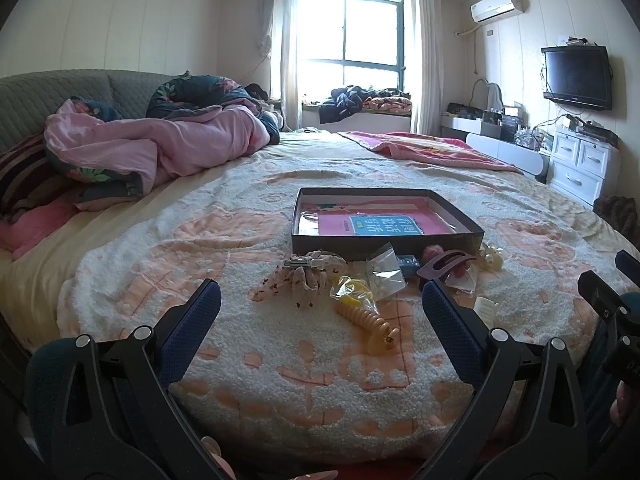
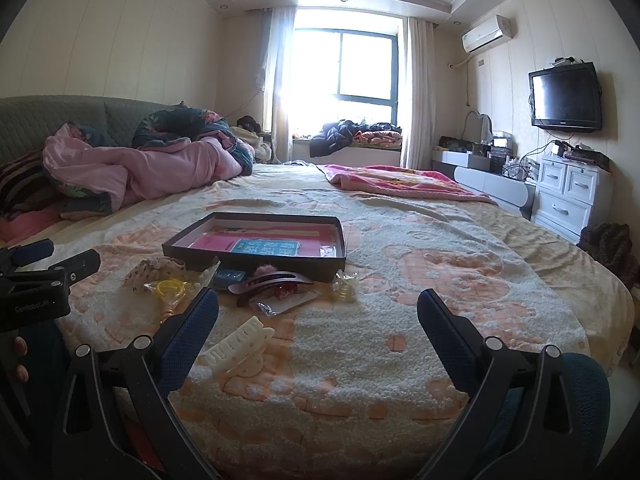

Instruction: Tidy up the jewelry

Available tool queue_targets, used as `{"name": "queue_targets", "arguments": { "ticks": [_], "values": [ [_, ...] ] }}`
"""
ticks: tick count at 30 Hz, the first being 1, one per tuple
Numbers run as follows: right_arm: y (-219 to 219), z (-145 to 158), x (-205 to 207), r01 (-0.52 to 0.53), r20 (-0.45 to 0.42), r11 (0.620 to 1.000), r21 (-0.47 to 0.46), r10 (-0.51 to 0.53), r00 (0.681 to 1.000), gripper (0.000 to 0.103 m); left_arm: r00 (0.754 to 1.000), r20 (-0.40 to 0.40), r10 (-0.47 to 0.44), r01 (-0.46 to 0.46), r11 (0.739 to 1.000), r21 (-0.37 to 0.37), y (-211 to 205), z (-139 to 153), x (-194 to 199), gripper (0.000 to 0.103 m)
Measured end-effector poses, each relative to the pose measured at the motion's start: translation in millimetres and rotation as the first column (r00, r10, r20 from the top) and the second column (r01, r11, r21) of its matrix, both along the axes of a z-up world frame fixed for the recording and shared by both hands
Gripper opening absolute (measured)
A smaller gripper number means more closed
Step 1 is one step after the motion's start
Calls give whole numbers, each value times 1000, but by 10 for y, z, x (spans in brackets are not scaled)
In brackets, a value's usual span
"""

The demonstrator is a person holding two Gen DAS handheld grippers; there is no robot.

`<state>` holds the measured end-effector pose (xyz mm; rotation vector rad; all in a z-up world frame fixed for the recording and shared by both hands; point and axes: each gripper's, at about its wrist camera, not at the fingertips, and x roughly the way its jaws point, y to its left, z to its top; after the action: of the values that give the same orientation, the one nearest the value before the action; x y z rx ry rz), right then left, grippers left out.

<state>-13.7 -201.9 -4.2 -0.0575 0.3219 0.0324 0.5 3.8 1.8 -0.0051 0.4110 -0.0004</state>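
The left gripper hangs with its jaws spread wide and nothing between them, just short of the pile of hair things. The right gripper is likewise spread and empty, low over the bed.

Taking the shallow dark box as landmark: all the pieces lie in a loose row on the bedspread along its near wall, none inside it. Nearest the left gripper is a peach spiral clip, with a yellow item in a clear bag just behind it and a floral scrunchie closer to the box's near-left corner. A dark curved hair clip lies at the middle of the near wall. A cream claw clip sits farthest from the box, beside the right gripper's left finger.

This looks like the very start: nothing is sorted yet. The next move probably calls for lowering one gripper over the closest clip, closing across its narrow body, and carrying it into the box.
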Motion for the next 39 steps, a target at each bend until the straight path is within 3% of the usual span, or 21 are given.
{"name": "queue_targets", "arguments": {
  "ticks": [39],
  "values": [
    [-8, 31, 27, -9, 0, 1000, 9, 9, 1000, 97, 1000, 4, 2, -2, 1000, -8, -39, -27, -7, 93]
  ]
}}
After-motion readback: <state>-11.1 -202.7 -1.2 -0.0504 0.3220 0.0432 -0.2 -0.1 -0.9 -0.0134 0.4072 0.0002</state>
